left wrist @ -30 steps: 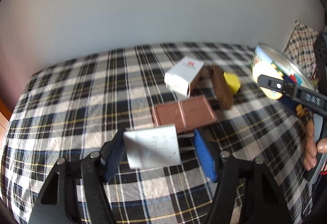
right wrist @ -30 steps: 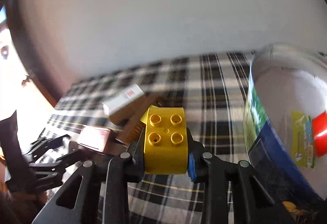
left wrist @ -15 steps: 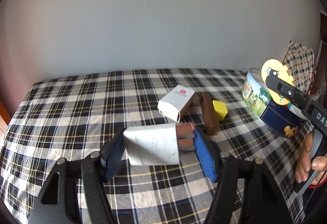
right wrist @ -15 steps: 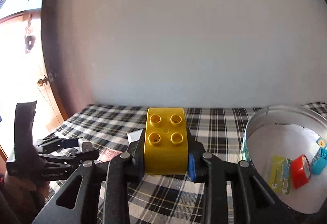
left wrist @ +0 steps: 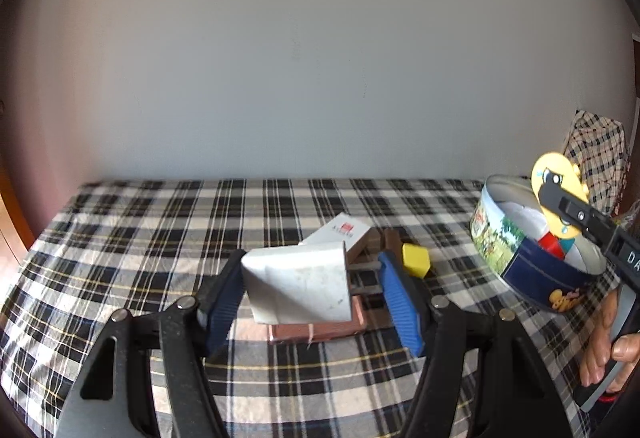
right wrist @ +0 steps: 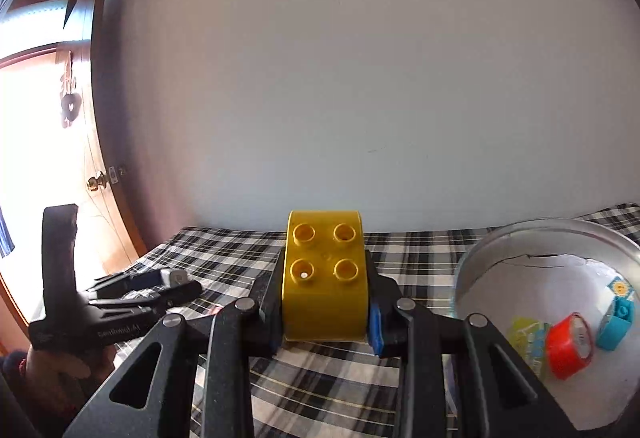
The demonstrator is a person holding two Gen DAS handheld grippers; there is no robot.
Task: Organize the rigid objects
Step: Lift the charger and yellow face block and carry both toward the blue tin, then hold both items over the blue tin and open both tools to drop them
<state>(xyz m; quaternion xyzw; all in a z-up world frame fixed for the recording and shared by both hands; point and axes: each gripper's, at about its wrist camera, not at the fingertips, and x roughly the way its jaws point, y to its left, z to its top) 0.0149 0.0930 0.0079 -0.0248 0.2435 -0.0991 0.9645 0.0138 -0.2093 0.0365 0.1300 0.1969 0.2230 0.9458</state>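
Observation:
My left gripper [left wrist: 310, 284] is shut on a silver metal block [left wrist: 299, 284], held above the plaid bed. My right gripper [right wrist: 325, 300] is shut on a yellow toy brick [right wrist: 325, 274], held in the air left of the round tin [right wrist: 520, 238]. In the left wrist view the brick shows from the side [left wrist: 560, 194] over the tin [left wrist: 532, 274]. On the bed lie a white box [left wrist: 340, 236], a brown flat box [left wrist: 320, 324], a brown brush [left wrist: 390, 242] and a yellow block [left wrist: 416, 264].
The tin holds a red tape roll [right wrist: 570, 346], a blue brick [right wrist: 616, 322] and a yellow packet [right wrist: 528, 338]. A plaid pillow [left wrist: 596, 158] lies behind the tin. A wall backs the bed; a door [right wrist: 60, 158] is at left.
Both grippers have risen and tilted up, so the bed looks farther and flatter. The right gripper moved the yellow brick to above the tin's rim. Both grips are unchanged.

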